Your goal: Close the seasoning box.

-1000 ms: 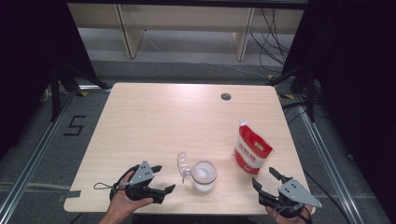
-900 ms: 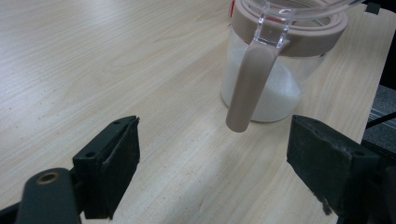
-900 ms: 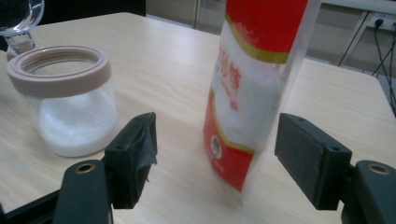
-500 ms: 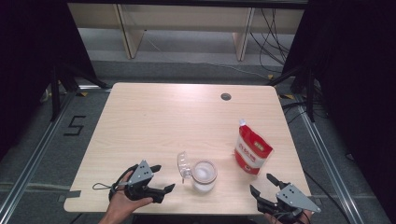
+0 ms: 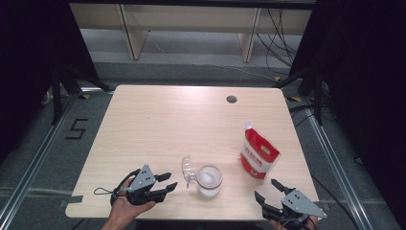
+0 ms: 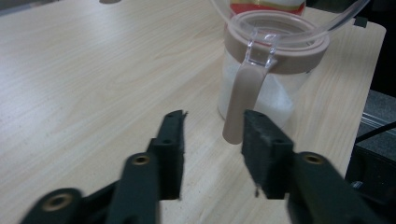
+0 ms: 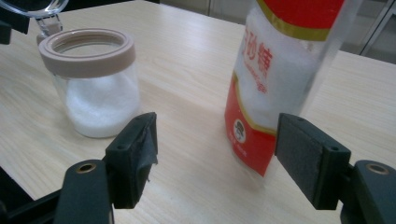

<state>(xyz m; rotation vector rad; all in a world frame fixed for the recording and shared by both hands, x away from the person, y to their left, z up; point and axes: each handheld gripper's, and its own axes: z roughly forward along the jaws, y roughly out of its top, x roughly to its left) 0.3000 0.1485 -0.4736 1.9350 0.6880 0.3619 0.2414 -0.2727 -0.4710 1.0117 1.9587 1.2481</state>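
Note:
A clear jar with a tan rim holds white grains, and its clear lid is flipped open to its left. A red and white pouch stands to its right. My left gripper lies just left of the jar; its jaws have just been closing and still stand apart with nothing between them. In the left gripper view the gripper points at the jar, whose tan latch tab hangs just beyond the right jaw. My right gripper is open wide, facing the pouch and the jar.
The light wooden table has a round cable hole at the back right. Both grippers sit near the front edge. Dark curtains and metal floor rails flank the table.
The left gripper's jaws have drawn closer together. Both hands, the jar and the pouch have stayed where they were.

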